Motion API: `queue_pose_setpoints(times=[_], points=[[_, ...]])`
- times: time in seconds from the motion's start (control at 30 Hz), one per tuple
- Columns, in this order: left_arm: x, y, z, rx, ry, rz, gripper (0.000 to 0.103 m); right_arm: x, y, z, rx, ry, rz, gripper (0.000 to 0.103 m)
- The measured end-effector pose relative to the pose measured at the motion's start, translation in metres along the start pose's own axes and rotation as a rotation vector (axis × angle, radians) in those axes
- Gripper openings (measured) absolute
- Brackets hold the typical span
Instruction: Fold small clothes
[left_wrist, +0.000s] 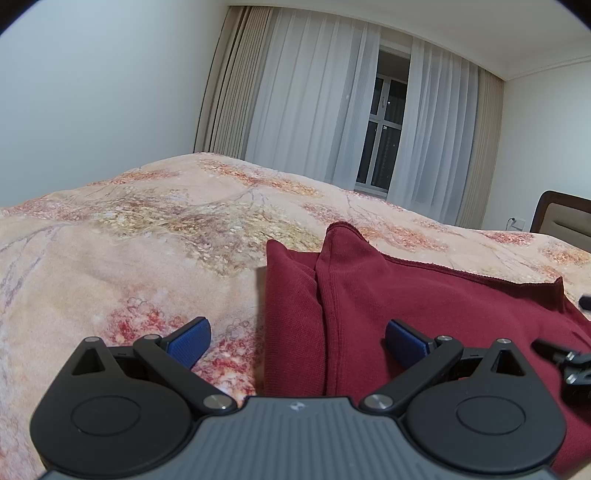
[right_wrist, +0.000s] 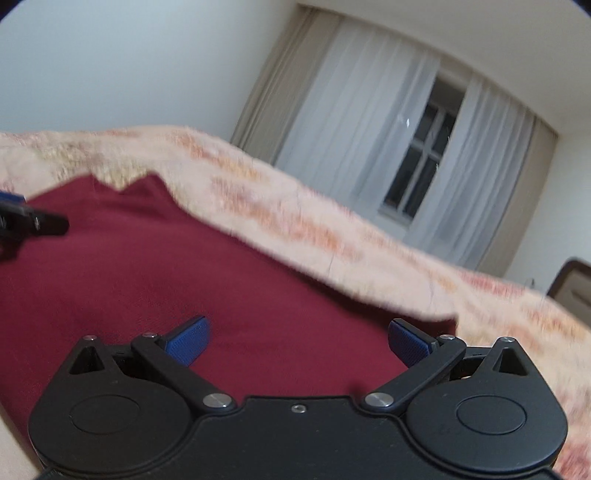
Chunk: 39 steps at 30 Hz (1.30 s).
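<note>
A dark red knit garment (left_wrist: 424, 306) lies on the floral bedspread (left_wrist: 129, 251), with one part folded over along its left side. My left gripper (left_wrist: 297, 341) is open and empty, straddling the garment's left edge, one blue pad on the bedspread and one over the cloth. In the right wrist view the garment (right_wrist: 184, 266) fills the foreground. My right gripper (right_wrist: 299, 341) is open and empty, low over the cloth. The right gripper shows at the right edge of the left wrist view (left_wrist: 569, 365).
The bed runs to a wall with sheer white curtains (left_wrist: 321, 110) and a dark window (left_wrist: 384, 122). A brown headboard (left_wrist: 565, 218) stands at the far right. The right wrist view is blurred.
</note>
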<state>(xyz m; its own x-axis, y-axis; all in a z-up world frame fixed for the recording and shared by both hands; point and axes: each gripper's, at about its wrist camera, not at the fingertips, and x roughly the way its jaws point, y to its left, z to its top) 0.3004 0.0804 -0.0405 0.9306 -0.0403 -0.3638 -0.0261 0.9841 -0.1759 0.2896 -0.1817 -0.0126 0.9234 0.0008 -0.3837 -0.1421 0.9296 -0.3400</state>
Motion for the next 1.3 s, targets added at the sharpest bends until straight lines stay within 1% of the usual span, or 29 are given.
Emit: queue_pose_setpoints(times=[0.1,0.2,0.33,0.43,0.6,0.67,0.7,0.77,0.8,0.83,1.0,1.07,1.2,1.3], points=[[-0.001,0.001,0.000,-0.001,-0.004,-0.003,0.103,0.004,-0.001,-0.003,0.021,0.008,0.009,0.102],[0.000,0.001,0.000,-0.002,-0.007,-0.005,0.103,0.010,-0.003,-0.003,0.044,0.040,0.037,0.102],[-0.001,0.001,0.000,-0.001,-0.006,-0.004,0.103,0.021,-0.020,-0.006,0.163,0.092,0.118,0.103],[-0.001,0.001,-0.001,0.000,-0.007,-0.003,0.103,0.025,-0.028,-0.009,0.231,0.108,0.162,0.103],[-0.003,0.002,0.001,-0.007,-0.010,-0.010,0.103,0.024,-0.027,-0.013,0.236,0.092,0.162,0.103],[-0.011,0.006,0.009,-0.042,-0.011,-0.036,0.103,0.023,-0.028,-0.015,0.239,0.085,0.165,0.103],[-0.020,0.009,0.013,-0.073,-0.025,-0.060,0.103,0.022,-0.029,-0.016,0.243,0.084,0.167,0.103],[-0.043,0.015,0.018,-0.135,-0.086,-0.119,0.103,0.023,-0.031,-0.016,0.249,0.086,0.173,0.103],[-0.053,0.017,0.020,-0.154,-0.104,-0.129,0.103,0.023,-0.032,-0.016,0.253,0.087,0.176,0.103],[-0.063,0.017,0.020,-0.168,-0.107,-0.121,0.103,0.023,-0.033,-0.016,0.256,0.087,0.178,0.103],[-0.095,0.008,0.007,-0.144,-0.061,-0.058,0.103,0.022,-0.033,-0.017,0.255,0.083,0.177,0.103],[-0.102,0.004,-0.001,-0.154,-0.027,-0.049,0.103,0.022,-0.033,-0.018,0.256,0.082,0.177,0.103],[-0.110,-0.002,-0.015,-0.216,0.037,-0.053,0.103,0.022,-0.033,-0.018,0.256,0.080,0.176,0.103],[-0.108,-0.006,-0.028,-0.290,0.083,-0.082,0.103,0.021,-0.033,-0.018,0.258,0.072,0.176,0.103]])
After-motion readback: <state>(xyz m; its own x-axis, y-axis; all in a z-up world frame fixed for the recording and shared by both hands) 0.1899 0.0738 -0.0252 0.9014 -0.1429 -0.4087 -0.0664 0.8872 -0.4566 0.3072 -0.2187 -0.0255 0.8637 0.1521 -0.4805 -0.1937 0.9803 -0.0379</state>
